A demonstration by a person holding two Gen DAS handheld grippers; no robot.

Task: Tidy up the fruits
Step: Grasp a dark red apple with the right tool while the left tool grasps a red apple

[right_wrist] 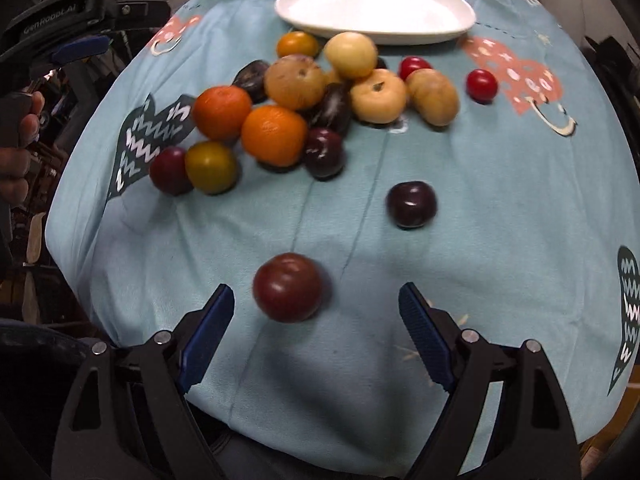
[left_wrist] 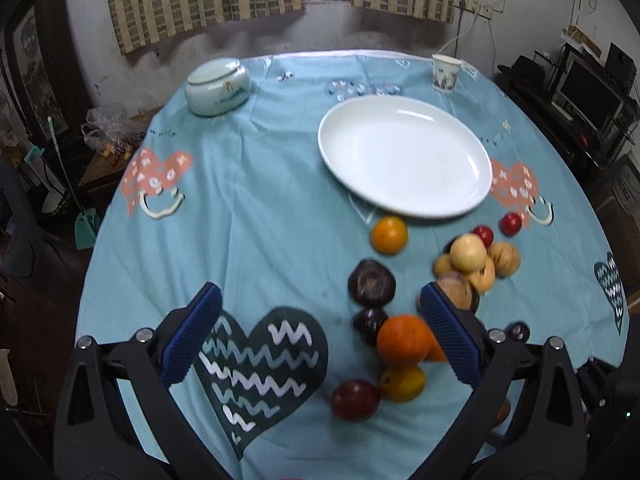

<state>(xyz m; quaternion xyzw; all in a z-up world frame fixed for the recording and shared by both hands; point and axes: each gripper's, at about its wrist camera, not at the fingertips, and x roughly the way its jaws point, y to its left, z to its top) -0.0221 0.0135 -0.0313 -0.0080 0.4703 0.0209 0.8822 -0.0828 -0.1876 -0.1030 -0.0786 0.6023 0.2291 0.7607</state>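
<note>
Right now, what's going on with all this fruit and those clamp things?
A person holds a two-finger gripper in each hand to sort fruit on the table. The right gripper is open, with a dark red plum lying just ahead of its fingertips. The left gripper is open near the fruit pile. The white plate holds nothing yet.

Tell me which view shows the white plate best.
The left wrist view: the whole white plate is visible there, empty, beyond the fruit. The right wrist view shows the plate only at the top edge, flattened, with its far rim cut off.
</note>
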